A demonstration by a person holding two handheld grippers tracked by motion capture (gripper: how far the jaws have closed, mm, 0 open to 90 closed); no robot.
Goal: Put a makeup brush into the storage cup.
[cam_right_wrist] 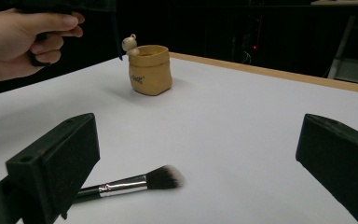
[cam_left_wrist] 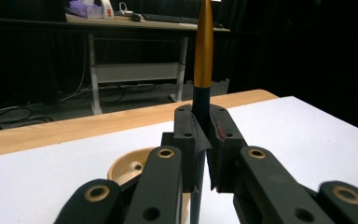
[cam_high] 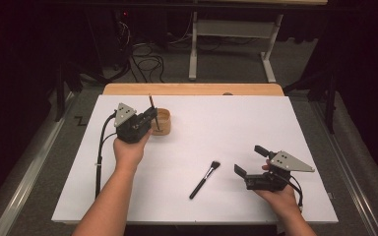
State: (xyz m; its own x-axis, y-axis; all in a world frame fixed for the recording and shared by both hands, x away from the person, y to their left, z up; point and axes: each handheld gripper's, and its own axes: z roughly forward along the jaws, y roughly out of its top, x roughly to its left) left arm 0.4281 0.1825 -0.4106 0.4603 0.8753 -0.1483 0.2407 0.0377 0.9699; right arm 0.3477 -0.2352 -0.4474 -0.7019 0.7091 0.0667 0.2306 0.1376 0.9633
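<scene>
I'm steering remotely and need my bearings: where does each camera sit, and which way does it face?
High view: above the person's side, facing forward and down on the white table; both forearms and the left gripper and right gripper show.
Left gripper view: rides the left gripper, facing across the table; jaws clamp an upright brush handle above the pot.
Right gripper view: rides the right gripper, jaws open, facing the makeup brush and pot; the left hand shows.
All share the pot.
</scene>
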